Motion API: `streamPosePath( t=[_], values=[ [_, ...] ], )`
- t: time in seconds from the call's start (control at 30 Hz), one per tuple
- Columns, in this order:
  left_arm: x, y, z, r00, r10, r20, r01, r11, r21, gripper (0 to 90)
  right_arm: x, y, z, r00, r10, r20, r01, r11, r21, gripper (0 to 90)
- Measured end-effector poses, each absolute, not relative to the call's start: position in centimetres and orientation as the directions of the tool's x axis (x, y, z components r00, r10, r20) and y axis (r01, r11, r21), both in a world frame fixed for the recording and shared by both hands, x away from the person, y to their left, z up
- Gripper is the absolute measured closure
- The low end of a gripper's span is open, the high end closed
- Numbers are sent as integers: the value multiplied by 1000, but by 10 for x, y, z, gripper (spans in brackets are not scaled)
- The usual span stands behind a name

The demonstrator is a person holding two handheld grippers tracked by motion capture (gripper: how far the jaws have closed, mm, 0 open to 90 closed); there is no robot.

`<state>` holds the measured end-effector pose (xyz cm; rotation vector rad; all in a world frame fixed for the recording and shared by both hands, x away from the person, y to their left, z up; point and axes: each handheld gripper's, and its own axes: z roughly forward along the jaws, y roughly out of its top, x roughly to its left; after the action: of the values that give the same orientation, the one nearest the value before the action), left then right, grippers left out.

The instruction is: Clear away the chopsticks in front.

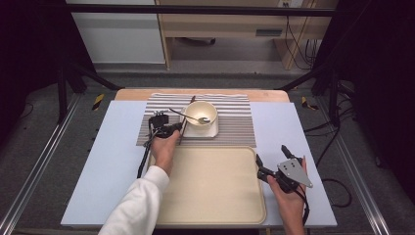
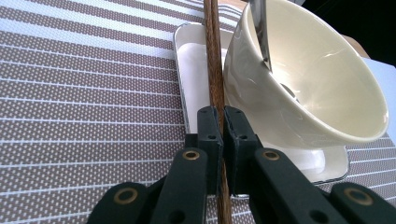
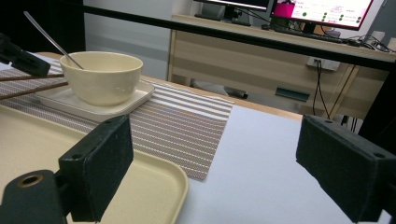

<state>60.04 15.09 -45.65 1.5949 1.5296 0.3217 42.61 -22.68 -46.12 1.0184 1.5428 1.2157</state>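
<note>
A pair of brown chopsticks [image 2: 215, 70] lies along the left edge of a white square plate [image 2: 196, 60], and my left gripper [image 2: 221, 126] is shut on them. The plate carries a cream bowl [image 2: 322, 93] with a metal spoon [image 2: 261, 32] leaning in it. In the high view the left gripper [image 1: 179, 129] sits just left of the bowl [image 1: 200, 117], holding the chopsticks [image 1: 191, 105] over the striped placemat [image 1: 235, 122]. My right gripper [image 1: 271, 153] stands open with nothing in it at the right edge of the beige tray [image 1: 210, 196]. Its jaws [image 3: 219, 172] are spread wide.
The tray [image 3: 46, 140] lies in front of the placemat [image 3: 187, 126] on a light blue table top [image 1: 112, 147]. Bare table lies to the right of the tray. A desk with monitors [image 3: 322, 9] stands beyond the far edge.
</note>
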Motion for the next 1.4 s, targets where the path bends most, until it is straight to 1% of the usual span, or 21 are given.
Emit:
streamPosePath(
  t=[0.3,0.63,0.87,1.23,1.4],
  values=[
    [595,154,-452,236,911,-338,646,113,755,860,427,-227,-461,-260,953,-155,73,180,981,111],
    [590,164,-449,216,918,-333,625,132,769,860,426,-227,-461,-262,952,-157,73,182,981,111],
    [581,176,-441,210,929,-305,595,126,794,860,427,-227,-462,-263,952,-158,74,183,980,111],
    [569,192,-437,198,922,-331,584,160,796,860,426,-226,-462,-262,952,-159,76,185,980,111],
    [557,196,-433,203,927,-315,566,151,811,860,426,-226,-462,-263,952,-158,77,184,980,111]
  ],
)
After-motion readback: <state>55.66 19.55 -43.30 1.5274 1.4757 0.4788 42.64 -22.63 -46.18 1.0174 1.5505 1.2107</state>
